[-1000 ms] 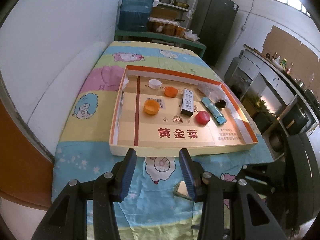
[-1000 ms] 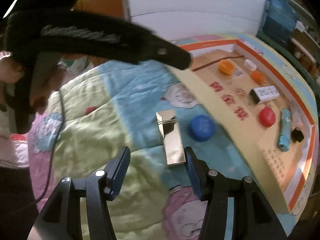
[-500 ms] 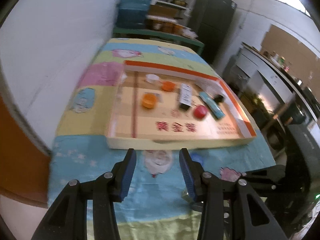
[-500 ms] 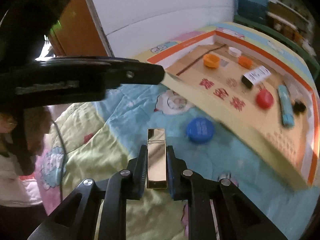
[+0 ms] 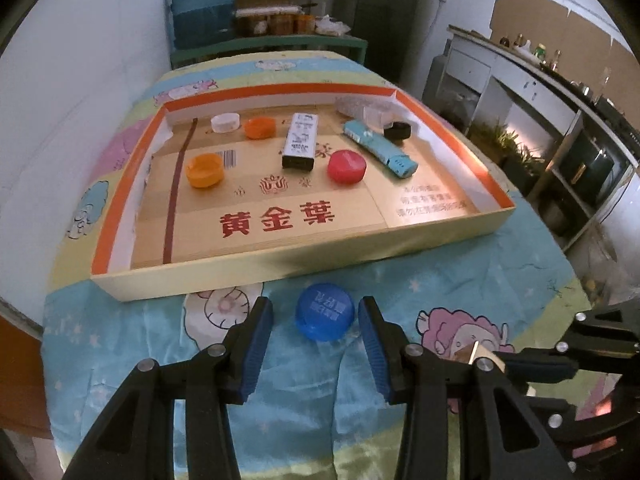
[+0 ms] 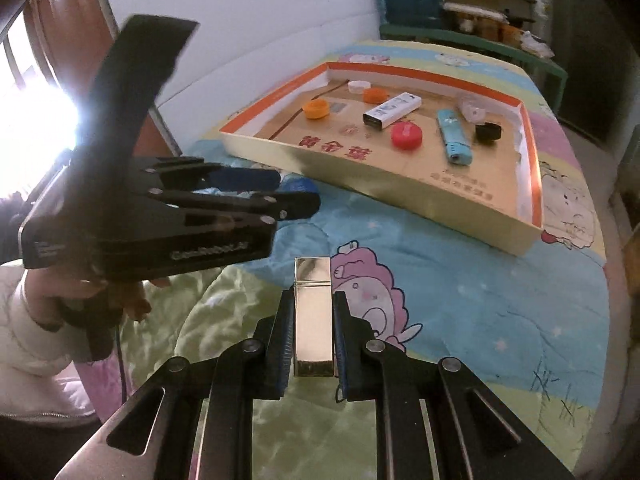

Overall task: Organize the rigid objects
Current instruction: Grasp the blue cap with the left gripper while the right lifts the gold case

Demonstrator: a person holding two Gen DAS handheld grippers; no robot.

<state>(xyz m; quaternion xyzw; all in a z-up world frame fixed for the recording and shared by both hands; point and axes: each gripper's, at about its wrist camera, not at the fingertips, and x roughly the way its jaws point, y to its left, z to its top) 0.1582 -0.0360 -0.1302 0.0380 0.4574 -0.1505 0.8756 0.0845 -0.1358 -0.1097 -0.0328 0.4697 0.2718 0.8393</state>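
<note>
My right gripper pinches the gold lighter above the bed cover. My left gripper is spread around the blue cap, not touching it, just before the cardboard tray.

Dim indoor light; window glare blown out left; fisheye edges bent, vignetted; slight blur.

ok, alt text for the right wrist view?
The right gripper, jaws shut, holds a gold lighter above a cartoon-print bedsheet. At left the left gripper reaches toward a blue cap; behind lies a cardboard tray of caps and lighters.
</note>
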